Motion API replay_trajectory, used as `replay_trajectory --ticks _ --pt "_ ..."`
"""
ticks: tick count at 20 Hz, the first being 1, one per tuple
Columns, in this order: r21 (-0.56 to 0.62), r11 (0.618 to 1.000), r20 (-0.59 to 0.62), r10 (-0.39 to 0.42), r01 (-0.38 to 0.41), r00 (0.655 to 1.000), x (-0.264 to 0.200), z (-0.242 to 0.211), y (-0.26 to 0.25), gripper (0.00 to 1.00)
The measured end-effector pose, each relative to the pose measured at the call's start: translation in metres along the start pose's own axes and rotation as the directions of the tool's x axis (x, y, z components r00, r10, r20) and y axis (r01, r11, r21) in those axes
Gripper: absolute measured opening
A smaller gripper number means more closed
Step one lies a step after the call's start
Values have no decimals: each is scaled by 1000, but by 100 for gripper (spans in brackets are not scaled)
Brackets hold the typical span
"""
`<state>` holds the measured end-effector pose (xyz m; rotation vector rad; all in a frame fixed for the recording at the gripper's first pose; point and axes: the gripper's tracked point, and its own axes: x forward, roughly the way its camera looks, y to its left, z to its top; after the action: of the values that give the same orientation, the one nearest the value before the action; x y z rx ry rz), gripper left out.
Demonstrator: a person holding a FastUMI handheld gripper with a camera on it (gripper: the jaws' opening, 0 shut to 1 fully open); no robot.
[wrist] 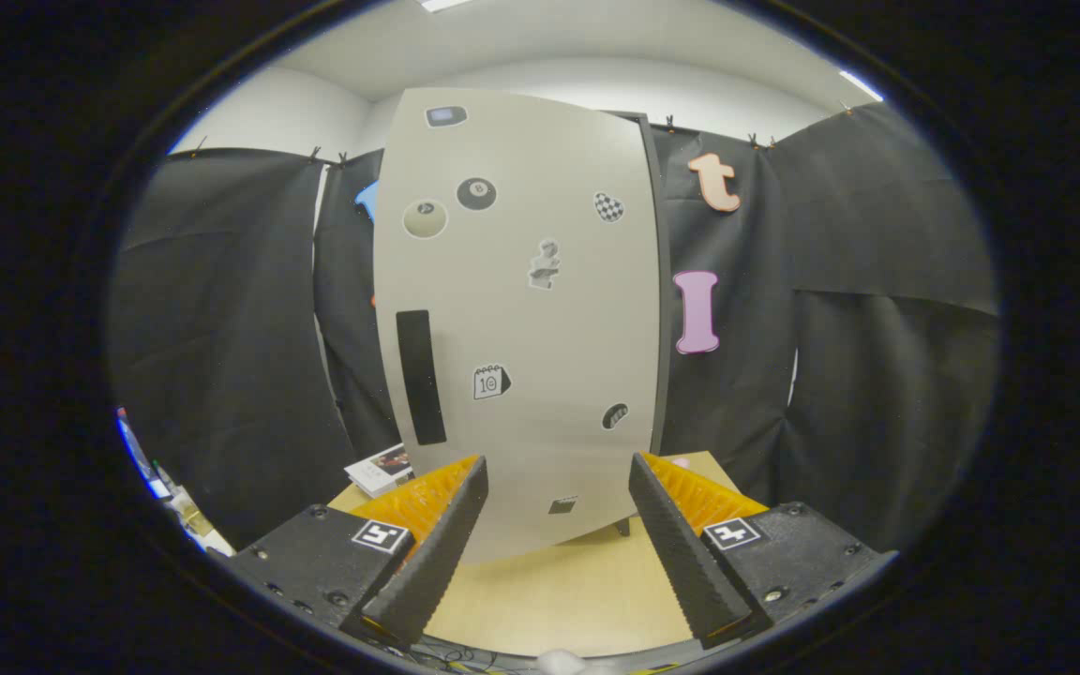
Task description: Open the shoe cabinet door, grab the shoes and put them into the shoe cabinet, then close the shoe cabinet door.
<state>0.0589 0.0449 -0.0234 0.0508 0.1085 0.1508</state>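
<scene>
Wide apart and holding nothing, the tongs [559, 511] hover over the tabletop [549, 586] — just beyond their fingers stands the shoe cabinet door [521, 319], stickered, its dark handle [420, 377] ahead of the left finger.

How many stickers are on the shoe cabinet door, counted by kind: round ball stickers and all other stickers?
On the shoe cabinet door, ahead of the open, empty gripper:
Round ball stickers: 2, a dark one and a pale one
Other stickers: 6
Total: 8
The long dark handle strip is not counted.
</scene>
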Motion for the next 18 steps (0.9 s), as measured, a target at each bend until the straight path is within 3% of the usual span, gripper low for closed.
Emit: replay_trajectory --ticks 9,18 --pt "4 992 55 -125 125 991 -74 21 -34 99" --pt "-20 979 58 -200 201 978 -124 8 -56 99"
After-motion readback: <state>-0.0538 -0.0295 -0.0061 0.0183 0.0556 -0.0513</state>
